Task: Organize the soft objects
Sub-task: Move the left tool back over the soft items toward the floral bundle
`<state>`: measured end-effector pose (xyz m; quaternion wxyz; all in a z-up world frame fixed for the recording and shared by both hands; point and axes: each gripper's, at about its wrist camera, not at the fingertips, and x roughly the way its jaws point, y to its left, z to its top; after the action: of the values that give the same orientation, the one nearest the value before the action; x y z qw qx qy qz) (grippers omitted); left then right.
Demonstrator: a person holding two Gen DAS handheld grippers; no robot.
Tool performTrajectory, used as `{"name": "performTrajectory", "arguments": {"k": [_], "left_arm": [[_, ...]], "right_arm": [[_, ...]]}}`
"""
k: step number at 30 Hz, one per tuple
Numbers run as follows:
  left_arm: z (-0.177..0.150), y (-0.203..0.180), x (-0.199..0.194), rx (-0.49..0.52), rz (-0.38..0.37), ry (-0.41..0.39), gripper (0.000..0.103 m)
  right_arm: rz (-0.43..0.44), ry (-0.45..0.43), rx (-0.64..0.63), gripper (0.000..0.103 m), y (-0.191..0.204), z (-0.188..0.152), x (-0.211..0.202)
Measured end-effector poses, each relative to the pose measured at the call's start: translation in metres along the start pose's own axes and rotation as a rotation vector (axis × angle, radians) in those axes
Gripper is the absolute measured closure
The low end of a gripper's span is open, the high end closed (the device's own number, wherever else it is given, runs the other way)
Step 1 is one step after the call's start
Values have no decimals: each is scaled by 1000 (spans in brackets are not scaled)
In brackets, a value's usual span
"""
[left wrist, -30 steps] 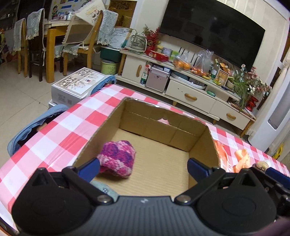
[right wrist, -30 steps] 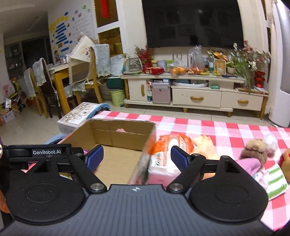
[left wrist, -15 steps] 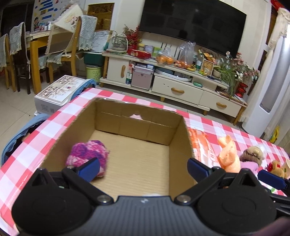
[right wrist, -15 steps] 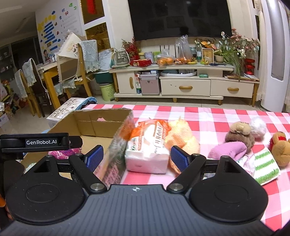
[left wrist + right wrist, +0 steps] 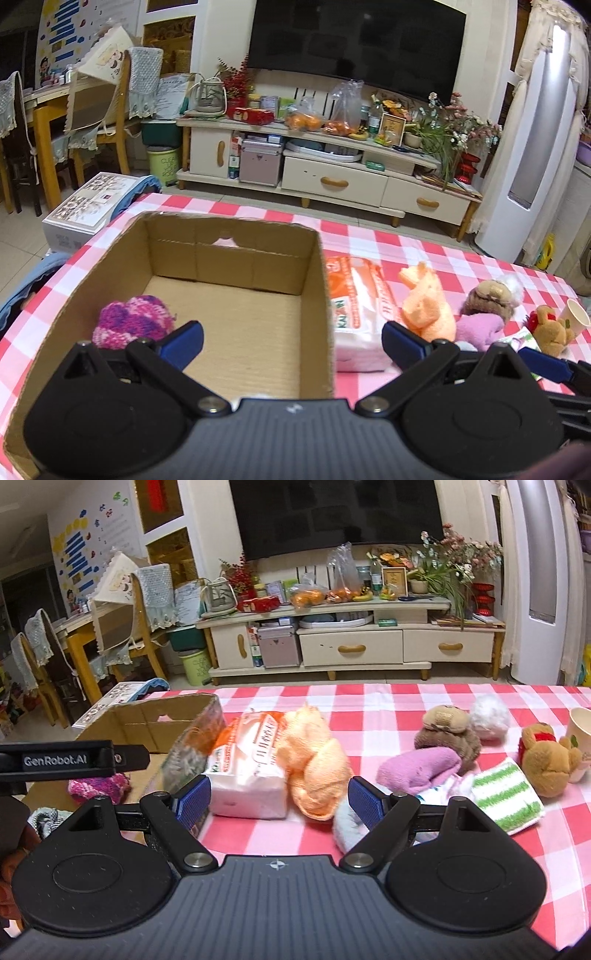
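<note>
Cardboard box holds purple knit ball.

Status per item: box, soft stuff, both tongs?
Cardboard box: open-topped, upright on the table.
Purple knit ball: lying inside the box.
Tissue pack: on the table beside the box.
Orange cloth: bunched, on the table.
Paper cup: upright.
Left tongs: open, empty.
Right tongs: open, empty.

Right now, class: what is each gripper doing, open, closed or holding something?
Left gripper: open, holding nothing, above the cardboard box.
Right gripper: open, holding nothing, facing the orange cloth.
</note>
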<state>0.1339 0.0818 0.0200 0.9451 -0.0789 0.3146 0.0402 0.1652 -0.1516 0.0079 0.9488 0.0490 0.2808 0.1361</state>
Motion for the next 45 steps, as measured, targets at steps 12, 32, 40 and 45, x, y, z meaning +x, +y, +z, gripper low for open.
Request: {"name": "performTrajectory", "arguments": {"k": [12,32,40,45], "left_arm": [[-5,-32,4,57,-32,4,1],[-19,-86,20,162,-83,50,1],[-33,-120,26,249,-155,62,1],[-45,-146,30,300,-234,68,1]], "right_arm": [[-43,-1,33,2,-13,-11,-9],[-145,-3,121,2,-47,-27,-25],[-254,-55,201,2,-82,-31,-31],[-321,-83,277,2,-110,-40,-29]]}}
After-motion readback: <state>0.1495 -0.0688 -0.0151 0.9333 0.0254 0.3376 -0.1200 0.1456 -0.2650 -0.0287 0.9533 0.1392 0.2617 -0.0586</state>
